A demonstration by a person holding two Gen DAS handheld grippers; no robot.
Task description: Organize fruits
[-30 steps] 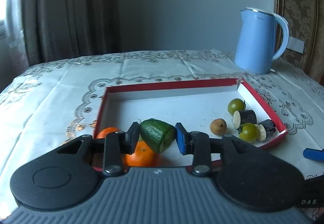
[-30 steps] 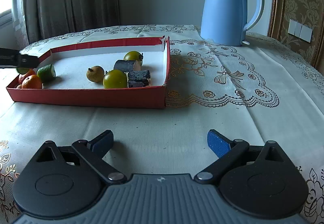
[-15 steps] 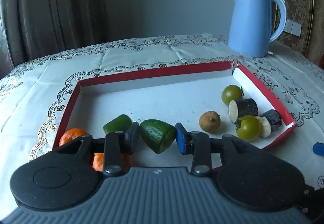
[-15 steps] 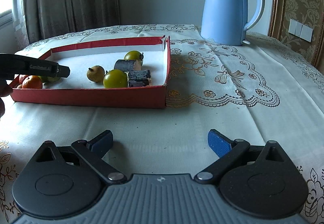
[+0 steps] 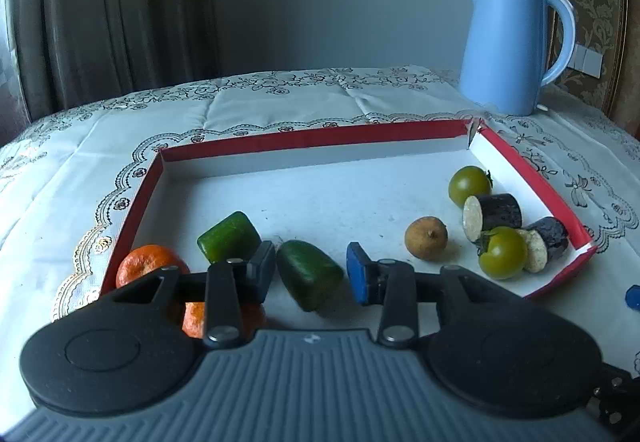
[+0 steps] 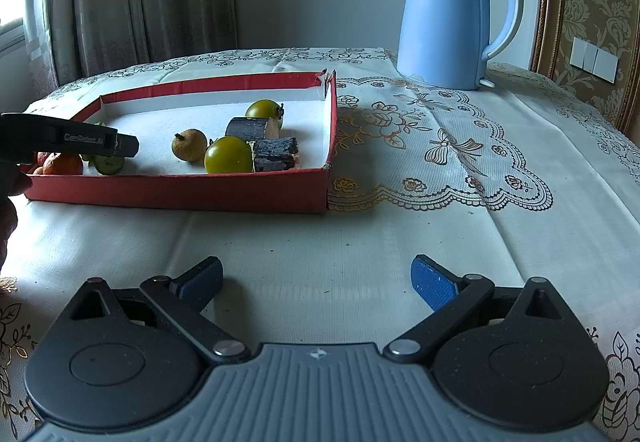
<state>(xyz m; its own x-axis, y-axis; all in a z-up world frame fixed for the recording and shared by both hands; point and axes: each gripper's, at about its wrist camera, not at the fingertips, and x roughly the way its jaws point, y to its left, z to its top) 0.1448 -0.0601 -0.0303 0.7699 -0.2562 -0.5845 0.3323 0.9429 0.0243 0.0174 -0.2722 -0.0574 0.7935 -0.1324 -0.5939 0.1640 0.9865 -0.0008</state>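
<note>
A red tray (image 5: 312,140) with a white floor holds the fruit. My left gripper (image 5: 311,273) is over its near left part. A green cucumber piece (image 5: 309,274) lies between its fingers with small gaps on both sides, resting on the tray floor. A second cucumber piece (image 5: 228,236) and two oranges (image 5: 146,262) lie at the left. A brown fruit (image 5: 426,238), two green tomatoes (image 5: 502,252) and two eggplant pieces (image 5: 494,211) lie at the right. My right gripper (image 6: 317,282) is open and empty over the cloth in front of the tray (image 6: 180,192).
A blue electric kettle (image 5: 510,46) stands behind the tray at the right, also in the right wrist view (image 6: 450,16). A lace-patterned tablecloth (image 6: 420,170) covers the table. Curtains hang behind at the left.
My left gripper has moved forward into the tray and down with the cucumber piece, then its fingers have parted a little from it. The right gripper has not moved.
</note>
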